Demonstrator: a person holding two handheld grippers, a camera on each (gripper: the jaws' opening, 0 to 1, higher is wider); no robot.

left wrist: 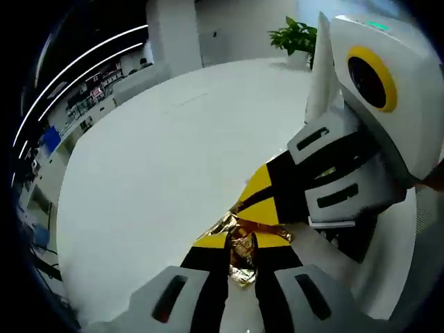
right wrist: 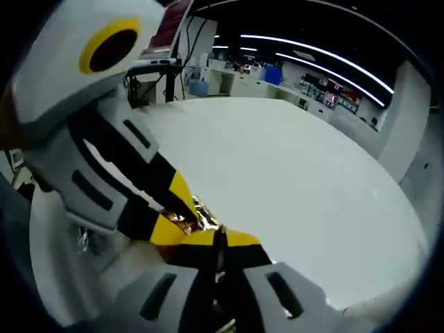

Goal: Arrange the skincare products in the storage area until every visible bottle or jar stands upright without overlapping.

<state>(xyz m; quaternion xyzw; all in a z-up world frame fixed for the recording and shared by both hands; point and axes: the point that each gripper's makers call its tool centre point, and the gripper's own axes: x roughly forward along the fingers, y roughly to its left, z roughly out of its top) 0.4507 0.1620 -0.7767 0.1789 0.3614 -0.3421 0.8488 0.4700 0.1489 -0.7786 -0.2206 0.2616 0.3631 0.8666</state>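
A crinkled gold foil piece [left wrist: 241, 255] sits between the yellow-and-black fingertips of my left gripper [left wrist: 240, 243], which is shut on it above the white table [left wrist: 166, 159]. My right gripper [left wrist: 258, 202] comes in from the right and meets the same foil at its upper edge. In the right gripper view, my right gripper [right wrist: 219, 243] has its jaws pressed together, with the gold foil [right wrist: 203, 214] showing just beyond the tips. There the left gripper [right wrist: 170, 216] reaches in from the left and touches the foil. No bottle or jar can be made out.
The wide white table [right wrist: 291, 173] curves away to a rounded edge. A green potted plant [left wrist: 295, 38] stands at its far side. Shelves and desks [right wrist: 291, 80] line the room beyond the table.
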